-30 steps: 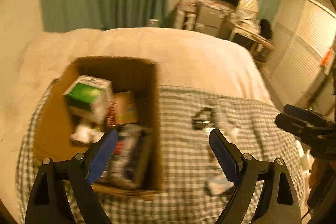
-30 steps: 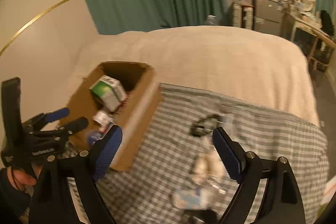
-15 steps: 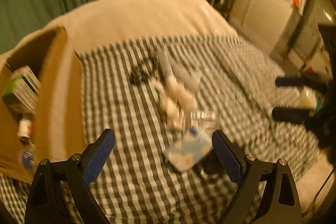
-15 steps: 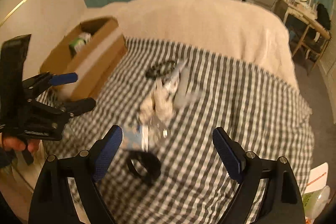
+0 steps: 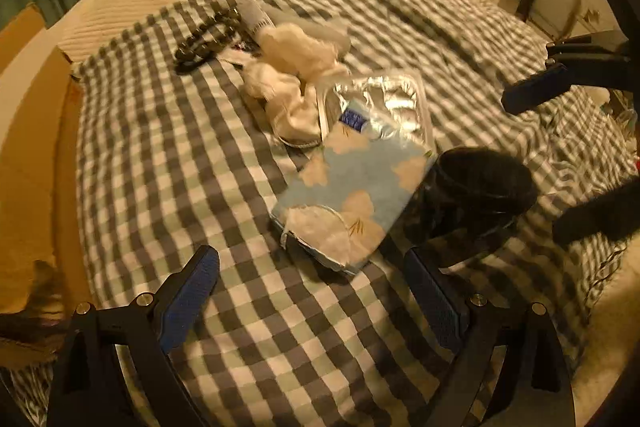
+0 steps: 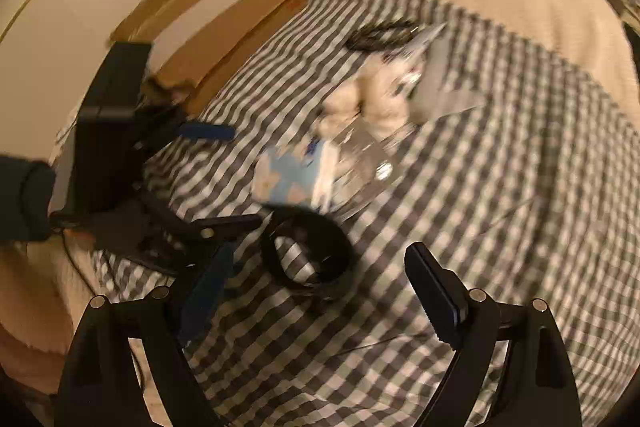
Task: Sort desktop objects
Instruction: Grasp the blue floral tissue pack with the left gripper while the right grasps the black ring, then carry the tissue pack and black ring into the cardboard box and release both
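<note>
Brown cardboard box (image 5: 36,155): at the far left edge of the grey-and-white checked cloth (image 5: 168,147).
Left gripper (image 5: 312,291): fingers spread wide, empty, just short of the blue flowered tissue pack (image 5: 356,199).
Pile: black bead string (image 5: 208,39), white crumpled cloth (image 5: 292,83), silver foil packet (image 5: 384,107) touching the pack.
Black ring of tape (image 6: 306,251): beside the pack.
Right gripper (image 6: 320,287): wide apart, empty, over the ring.
</note>
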`<state>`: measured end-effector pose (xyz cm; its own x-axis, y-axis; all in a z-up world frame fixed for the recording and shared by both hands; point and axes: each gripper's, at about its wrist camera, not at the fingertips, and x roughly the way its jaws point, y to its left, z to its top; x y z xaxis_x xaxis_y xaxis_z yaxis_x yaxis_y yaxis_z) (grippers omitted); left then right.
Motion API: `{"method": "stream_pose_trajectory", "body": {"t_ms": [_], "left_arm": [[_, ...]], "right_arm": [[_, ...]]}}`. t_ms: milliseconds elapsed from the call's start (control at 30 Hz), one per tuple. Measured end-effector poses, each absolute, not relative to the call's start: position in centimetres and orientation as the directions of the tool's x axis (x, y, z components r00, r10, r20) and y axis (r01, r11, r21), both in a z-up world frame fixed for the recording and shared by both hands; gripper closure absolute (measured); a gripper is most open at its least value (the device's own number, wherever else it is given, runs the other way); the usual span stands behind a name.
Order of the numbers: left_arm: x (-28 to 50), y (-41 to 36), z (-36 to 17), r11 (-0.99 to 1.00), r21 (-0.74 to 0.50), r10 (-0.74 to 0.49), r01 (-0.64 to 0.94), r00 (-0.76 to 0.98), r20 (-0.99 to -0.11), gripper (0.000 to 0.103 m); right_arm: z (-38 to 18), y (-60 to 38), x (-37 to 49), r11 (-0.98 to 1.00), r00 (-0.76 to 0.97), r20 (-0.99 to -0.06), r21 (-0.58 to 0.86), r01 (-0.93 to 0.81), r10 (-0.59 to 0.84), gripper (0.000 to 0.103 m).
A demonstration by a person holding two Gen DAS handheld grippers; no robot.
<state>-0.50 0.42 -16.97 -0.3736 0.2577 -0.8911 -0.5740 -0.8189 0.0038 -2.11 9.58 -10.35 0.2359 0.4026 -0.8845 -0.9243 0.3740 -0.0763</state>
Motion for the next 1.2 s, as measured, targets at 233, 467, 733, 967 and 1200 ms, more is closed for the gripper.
{"method": "stream_pose_trajectory", "body": {"t_ms": [233, 467, 733, 967, 1200], "left_arm": [[-2.4, 1.5, -17.6, -0.809, 0.005, 0.266, -0.588, -0.374, -0.889, 0.007], [-2.9, 1.5, -17.6, -0.787, -0.044, 0.335, -0.615, -0.367, -0.868, 0.014], [-2.0, 0.8, -16.6, -0.782, -0.054, 0.342, -0.622, -0.354, -0.871, 0.04], [-1.6, -1.7, -13.6, -0.83, -0.077, 0.34, -0.552, -0.393, -0.854, 0.04], [-4.1, -5.7, -6.5, -0.899, -0.185, 0.369, -0.397, -0.46, -0.807, 0.04]], "right_arm": [[-13.2, 10.5, -1.4, 0.387, 0.193, -0.921, -0.05, -0.921, 0.339, 0.016], [-13.8, 10.6, 0.0, 0.435, 0.159, -0.939, -0.01, -0.9, 0.306, 0.045], [-13.0, 10.5, -0.9, 0.381, 0.182, -0.94, -0.061, -0.923, 0.289, 0.046], [-10.0, 10.4, -1.7, 0.38, 0.286, -0.899, -0.15, -0.913, 0.332, 0.046], [-5.5, 11.0, -2.0, 0.454, 0.369, -0.858, -0.186, -0.872, 0.357, 0.046]]}}
